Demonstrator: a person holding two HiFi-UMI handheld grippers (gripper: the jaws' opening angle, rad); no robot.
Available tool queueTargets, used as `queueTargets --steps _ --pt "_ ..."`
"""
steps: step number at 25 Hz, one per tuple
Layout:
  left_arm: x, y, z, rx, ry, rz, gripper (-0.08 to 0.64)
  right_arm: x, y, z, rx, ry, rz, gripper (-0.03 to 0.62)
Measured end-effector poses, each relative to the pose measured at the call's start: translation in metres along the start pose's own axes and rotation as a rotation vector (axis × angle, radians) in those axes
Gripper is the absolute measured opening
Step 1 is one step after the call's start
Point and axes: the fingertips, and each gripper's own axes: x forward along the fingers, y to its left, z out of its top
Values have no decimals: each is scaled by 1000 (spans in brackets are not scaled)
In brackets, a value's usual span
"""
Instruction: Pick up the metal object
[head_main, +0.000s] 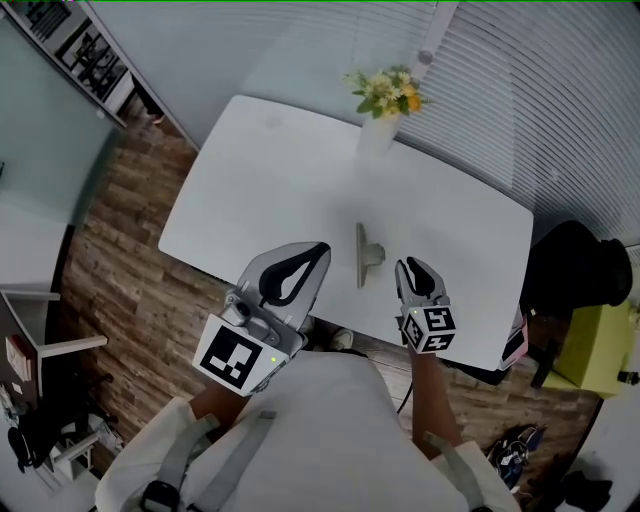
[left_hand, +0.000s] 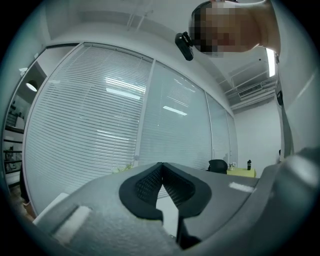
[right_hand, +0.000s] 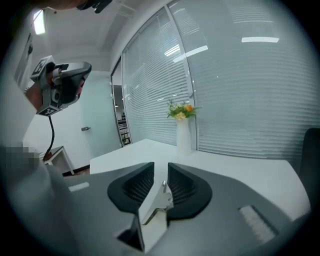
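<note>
White counter (head_main: 280, 170) carried everything. Left tongs (head_main: 318, 252) were pressed together, empty, held off to one side, likely idle. Right tongs (head_main: 412, 268) were spread, pinching nothing, probably lining up the grab. Flower vase (head_main: 378, 135) stood at the far edge. Metal object (head_main: 364, 254) lay near the front edge, between both tongs. No readable writing, only square markers (head_main: 236, 362).

White table (head_main: 270, 180), wood floor (head_main: 120, 270), blinds (head_main: 560, 110), vase (head_main: 378, 135) w/ flowers

Worktop (head_main: 270, 190): white. Metal object (head_main: 366, 254): silver-grey. Vase (head_main: 377, 135): white. Flowers (head_main: 388, 92): yellow and orange, green leaves. Floor (head_main: 130, 260): brown wood-plank pattern. Blinds (head_main: 560, 120): pale grey, horizontal stripes.
</note>
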Motion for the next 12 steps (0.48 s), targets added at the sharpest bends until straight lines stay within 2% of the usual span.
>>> queueTargets --steps 12 --pt "-6 2 -1 8 10 2 -2 49 -24 -65 164 106 3 101"
